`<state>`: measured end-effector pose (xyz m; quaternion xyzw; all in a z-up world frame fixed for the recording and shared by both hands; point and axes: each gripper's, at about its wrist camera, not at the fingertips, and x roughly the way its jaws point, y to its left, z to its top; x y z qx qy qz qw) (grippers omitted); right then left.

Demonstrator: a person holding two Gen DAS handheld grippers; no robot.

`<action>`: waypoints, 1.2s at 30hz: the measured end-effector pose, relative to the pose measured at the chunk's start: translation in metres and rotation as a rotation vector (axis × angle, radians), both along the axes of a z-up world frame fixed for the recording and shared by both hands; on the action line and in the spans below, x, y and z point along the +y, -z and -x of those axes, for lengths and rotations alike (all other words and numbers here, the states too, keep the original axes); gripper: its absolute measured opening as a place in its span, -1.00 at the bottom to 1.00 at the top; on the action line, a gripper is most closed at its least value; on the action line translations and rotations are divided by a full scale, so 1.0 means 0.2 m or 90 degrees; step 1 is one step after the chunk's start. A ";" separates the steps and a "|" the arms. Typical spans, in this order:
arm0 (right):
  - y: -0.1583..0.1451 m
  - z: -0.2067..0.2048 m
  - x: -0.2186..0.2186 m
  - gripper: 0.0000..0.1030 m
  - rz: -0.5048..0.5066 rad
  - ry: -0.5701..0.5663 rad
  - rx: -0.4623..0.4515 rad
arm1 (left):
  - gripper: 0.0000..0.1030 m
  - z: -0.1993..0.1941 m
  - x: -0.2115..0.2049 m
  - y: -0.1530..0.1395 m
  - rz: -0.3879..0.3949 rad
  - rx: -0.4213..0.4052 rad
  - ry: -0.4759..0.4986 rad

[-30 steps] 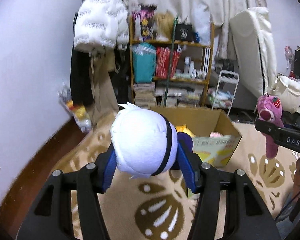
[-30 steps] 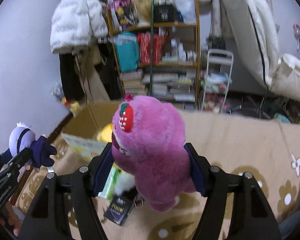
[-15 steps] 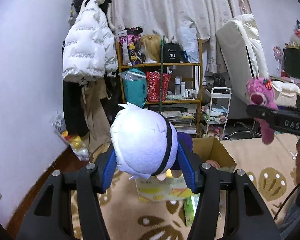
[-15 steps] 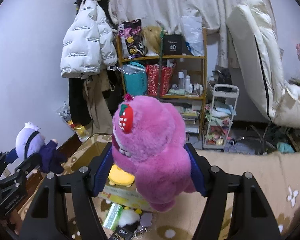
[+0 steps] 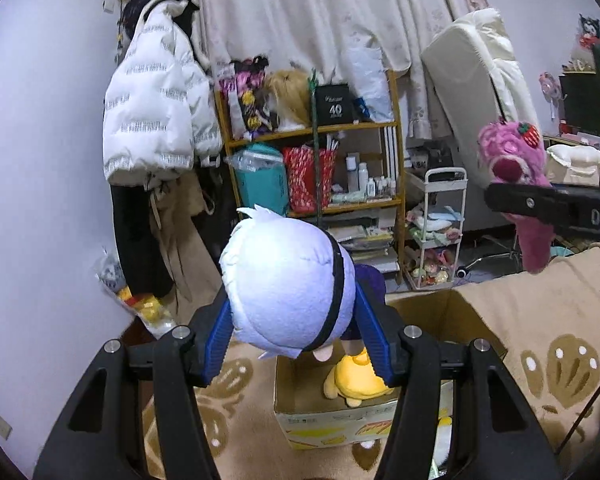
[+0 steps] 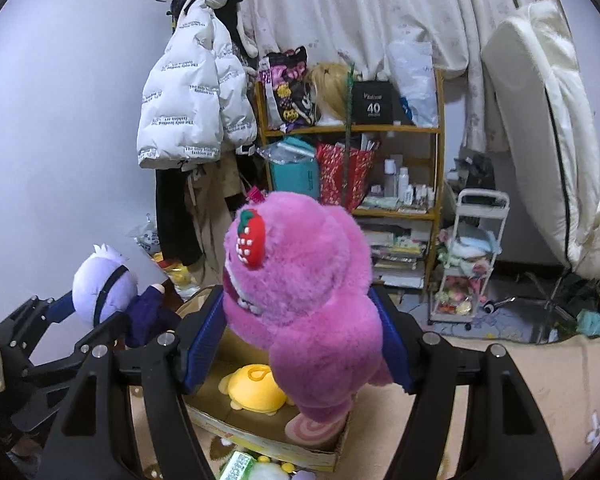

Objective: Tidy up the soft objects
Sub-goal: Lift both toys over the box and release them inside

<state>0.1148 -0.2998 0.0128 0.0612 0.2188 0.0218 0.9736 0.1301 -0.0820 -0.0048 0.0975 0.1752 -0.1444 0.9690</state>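
My left gripper (image 5: 296, 340) is shut on a white-haired plush doll (image 5: 284, 292) with a black band and dark blue clothes, held in the air over an open cardboard box (image 5: 452, 312) on the rug. That box holds a yellow plush (image 5: 356, 378). My right gripper (image 6: 296, 344) is shut on a pink bear plush (image 6: 308, 304) with a strawberry on its head, also above the cardboard box (image 6: 268, 444), where the yellow plush (image 6: 256, 388) lies. The pink bear (image 5: 516, 160) shows at the right of the left wrist view. The doll (image 6: 104, 288) appears at lower left in the right wrist view.
A wooden shelf (image 5: 312, 168) crammed with bags and bottles stands against the curtain. A white puffer jacket (image 5: 156, 120) hangs on the left wall. A small white cart (image 6: 472, 256) and a propped mattress (image 6: 548, 132) are to the right. Small packets (image 6: 240, 468) lie before the box.
Both grippers rose with their plush toys still held. The view tipped upward, so the box now sits lower in both views and more of the curtain and jacket shows.
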 end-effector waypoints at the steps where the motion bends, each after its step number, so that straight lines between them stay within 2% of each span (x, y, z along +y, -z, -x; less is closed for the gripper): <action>1: 0.03 -0.01 0.00 0.44 -0.006 -0.003 0.005 | 0.11 -0.02 0.00 0.02 -0.001 0.005 0.000; 4: 0.13 -0.06 0.00 0.44 -0.018 -0.013 0.027 | 0.11 -0.06 0.00 0.10 -0.011 0.015 -0.007; 10: 0.27 -0.13 -0.01 0.45 -0.053 -0.026 0.062 | 0.12 -0.13 -0.01 0.23 -0.002 0.071 -0.002; 17: 0.36 -0.17 0.01 0.45 -0.076 -0.033 0.085 | 0.13 -0.16 -0.03 0.30 -0.012 0.093 0.002; 20: 0.39 -0.17 0.03 0.45 -0.085 -0.041 0.099 | 0.14 -0.16 -0.02 0.31 0.001 0.115 0.012; 25: 0.42 -0.18 0.06 0.46 -0.068 -0.049 0.115 | 0.17 -0.15 -0.04 0.34 -0.012 0.120 0.010; 36: 0.49 -0.21 0.01 0.50 -0.101 -0.047 0.149 | 0.20 -0.17 -0.05 0.37 -0.030 0.116 -0.006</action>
